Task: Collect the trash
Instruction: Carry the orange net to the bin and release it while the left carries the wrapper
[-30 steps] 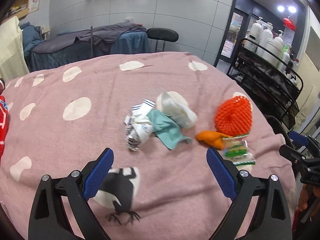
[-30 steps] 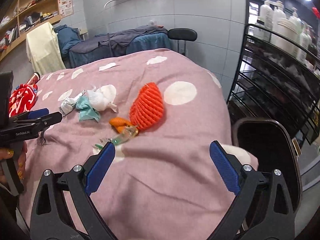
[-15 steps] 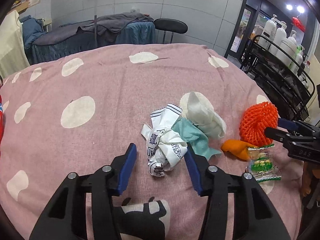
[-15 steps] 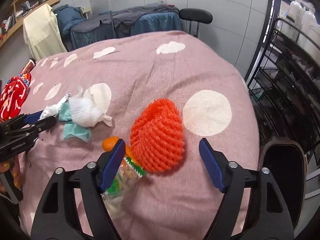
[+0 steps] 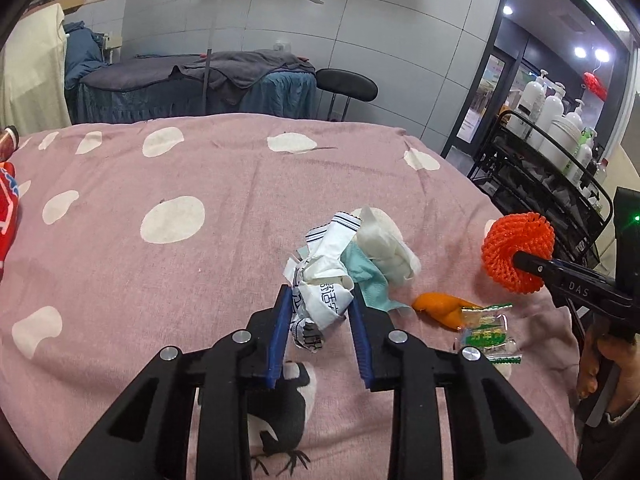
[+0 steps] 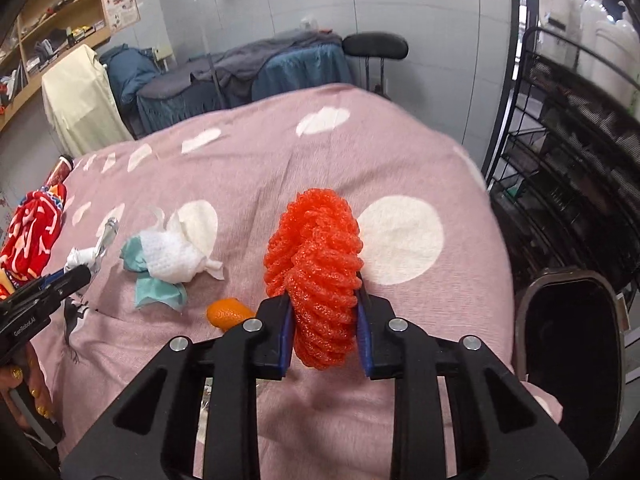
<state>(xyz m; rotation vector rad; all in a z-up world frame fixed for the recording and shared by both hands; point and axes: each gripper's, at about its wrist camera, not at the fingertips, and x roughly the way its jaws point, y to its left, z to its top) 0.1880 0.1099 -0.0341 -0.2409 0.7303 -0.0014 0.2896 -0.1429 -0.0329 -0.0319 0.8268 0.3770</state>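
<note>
Trash lies on a pink spotted bedspread. My left gripper is shut on a crumpled white printed wrapper. My right gripper is shut on an orange foam fruit net, which also shows in the left wrist view. A teal tissue and a white tissue wad lie just right of the wrapper. An orange peel and a green snack packet lie beside them.
A black bin stands off the bed's right edge. A black wire rack with white bottles stands at the right. A red patterned cloth lies at the bed's left. Another bed and a black stool stand behind.
Both grippers moved forward and closed. The left one closed on the white wrapper. The right one closed on the orange foam net.
</note>
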